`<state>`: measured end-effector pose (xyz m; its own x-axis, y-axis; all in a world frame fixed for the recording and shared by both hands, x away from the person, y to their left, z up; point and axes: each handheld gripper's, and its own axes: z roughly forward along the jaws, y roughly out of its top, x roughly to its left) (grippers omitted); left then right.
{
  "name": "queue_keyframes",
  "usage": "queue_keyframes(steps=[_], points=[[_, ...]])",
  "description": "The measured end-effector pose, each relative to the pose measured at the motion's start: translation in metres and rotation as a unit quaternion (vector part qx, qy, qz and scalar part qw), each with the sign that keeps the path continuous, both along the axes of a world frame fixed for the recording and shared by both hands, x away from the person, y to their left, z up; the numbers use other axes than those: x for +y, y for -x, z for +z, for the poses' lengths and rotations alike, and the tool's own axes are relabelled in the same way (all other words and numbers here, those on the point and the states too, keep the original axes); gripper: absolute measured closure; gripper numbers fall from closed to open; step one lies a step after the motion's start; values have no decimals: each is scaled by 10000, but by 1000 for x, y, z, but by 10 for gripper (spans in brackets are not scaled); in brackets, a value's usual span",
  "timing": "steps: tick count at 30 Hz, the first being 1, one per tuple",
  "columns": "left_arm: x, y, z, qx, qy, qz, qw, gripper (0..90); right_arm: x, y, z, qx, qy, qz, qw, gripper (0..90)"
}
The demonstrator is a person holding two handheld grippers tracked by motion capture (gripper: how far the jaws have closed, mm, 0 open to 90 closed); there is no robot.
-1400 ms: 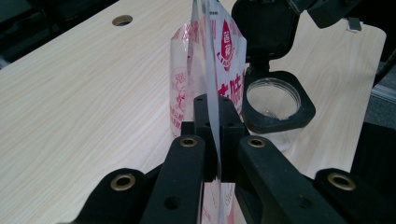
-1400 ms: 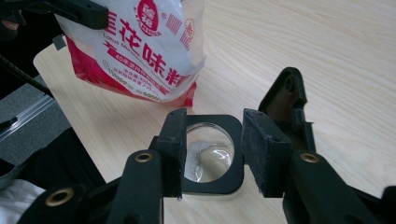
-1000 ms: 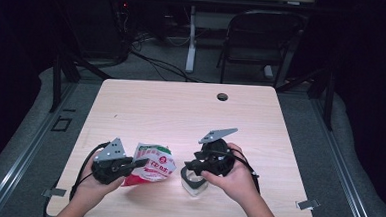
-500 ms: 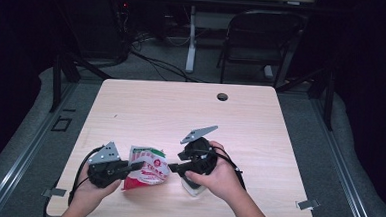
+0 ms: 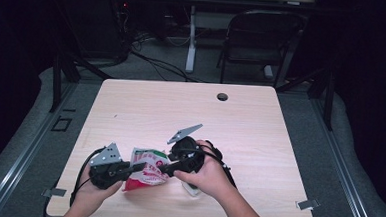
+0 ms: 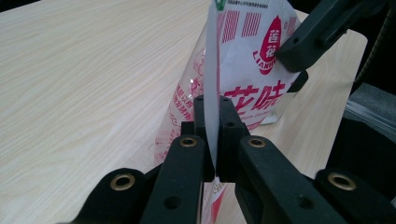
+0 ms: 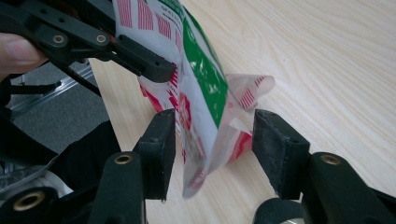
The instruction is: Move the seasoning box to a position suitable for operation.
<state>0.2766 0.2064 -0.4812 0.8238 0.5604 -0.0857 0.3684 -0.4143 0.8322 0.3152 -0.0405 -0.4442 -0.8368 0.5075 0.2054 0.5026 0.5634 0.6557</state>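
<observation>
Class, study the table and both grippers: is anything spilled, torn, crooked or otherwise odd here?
Nothing looks spilled or torn. The snack bag is crumpled and held off the table, pinched along one edge by the left gripper. The right gripper stands open around its other end, not yet pressing. Only the bag's creased, twisted shape stands out.
</observation>
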Motion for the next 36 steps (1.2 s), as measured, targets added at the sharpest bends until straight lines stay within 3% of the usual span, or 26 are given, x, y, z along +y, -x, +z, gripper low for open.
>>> queue_keyframes(steps=[9, 17, 18, 24, 31, 33, 36], points=[[-4, -1, 0, -10, 58, -52, 10000, 900, 9, -5, -10, 97, 66, 54, 9999, 562], [-4, -1, -2, 12, 27, -64, 10000, 900, 15, -5, -17, 99, 214, 162, 9996, 758], [-5, 0, -3, 8, 25, -54, 10000, 900, 15, -5, -17, 87, 283, 200, 9994, 815], [-5, 0, -5, 21, 22, -59, 10000, 900, 16, -5, -19, 216, 274, 264, 9990, 900], [-3, 1, -7, 39, 57, -56, 10000, 876, 19, -3, -20, 193, 306, 303, 9989, 900], [-3, 2, -7, 26, 100, -59, 9999, 856, 20, -1, -21, 105, 444, 364, 9983, 900], [-2, 3, -7, 11, 155, -49, 9999, 820, 21, 0, -21, 52, 453, 356, 9983, 900]])
